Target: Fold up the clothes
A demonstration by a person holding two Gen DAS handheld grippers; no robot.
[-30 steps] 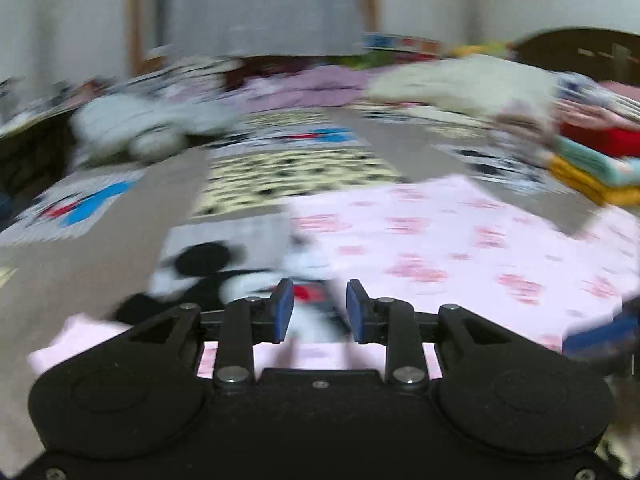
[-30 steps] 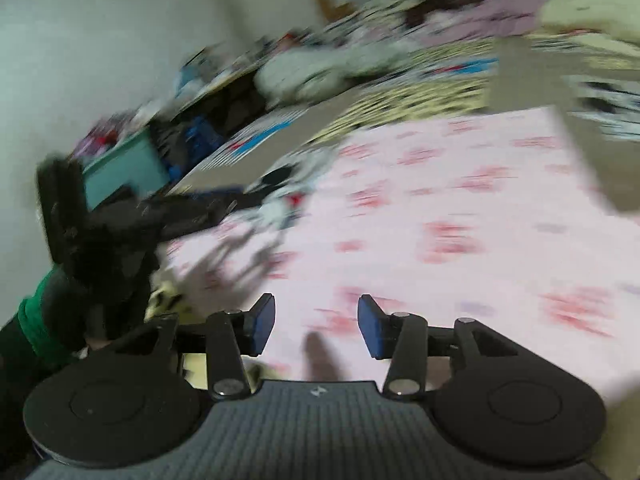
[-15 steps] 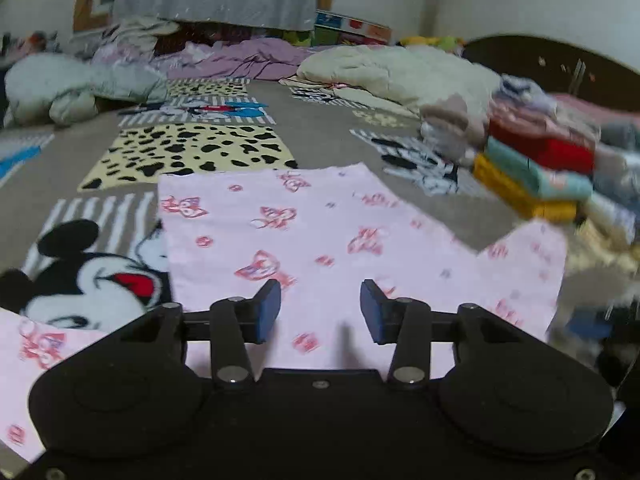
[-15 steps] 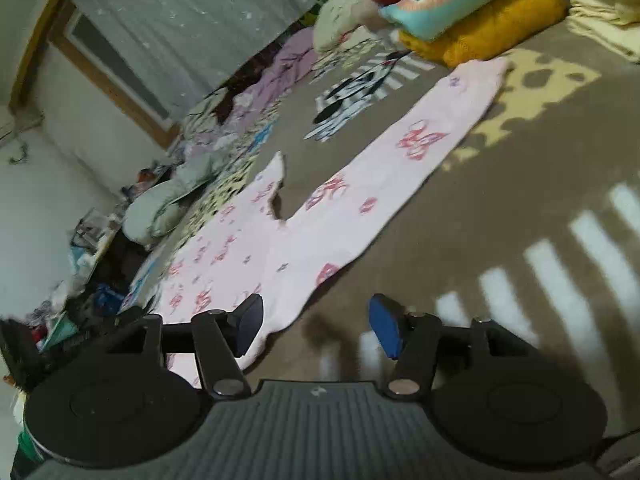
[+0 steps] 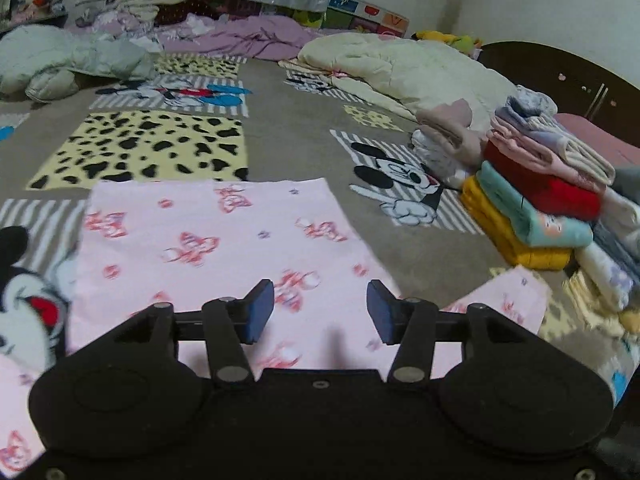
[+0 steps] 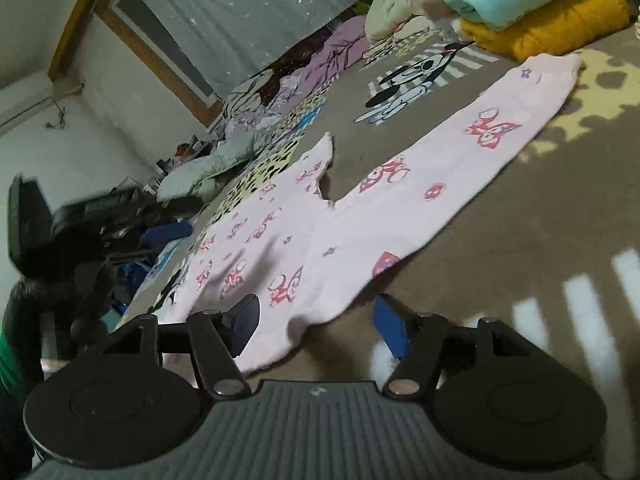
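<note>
1. Garment: pink printed garment (image 5: 208, 240) lies spread flat on the patterned blanket (image 5: 280, 144).
2. Left tool (image 5: 320, 312) hovers over its near part, jaws wide, empty.
3. Right tool (image 6: 316, 320) sits at the garment's near edge, jaws wide, empty.
4. Folded stack (image 5: 532, 200) lies beside the garment.

Since a second ago the blur has cleared in both views. The left gripper (image 5: 320, 312) has widened its jaws and now looks over the flat pink garment (image 5: 208, 248). The right gripper (image 6: 316, 322) has swung from above the garment's (image 6: 360, 208) middle down to its near edge, jaws spread wider.
</note>
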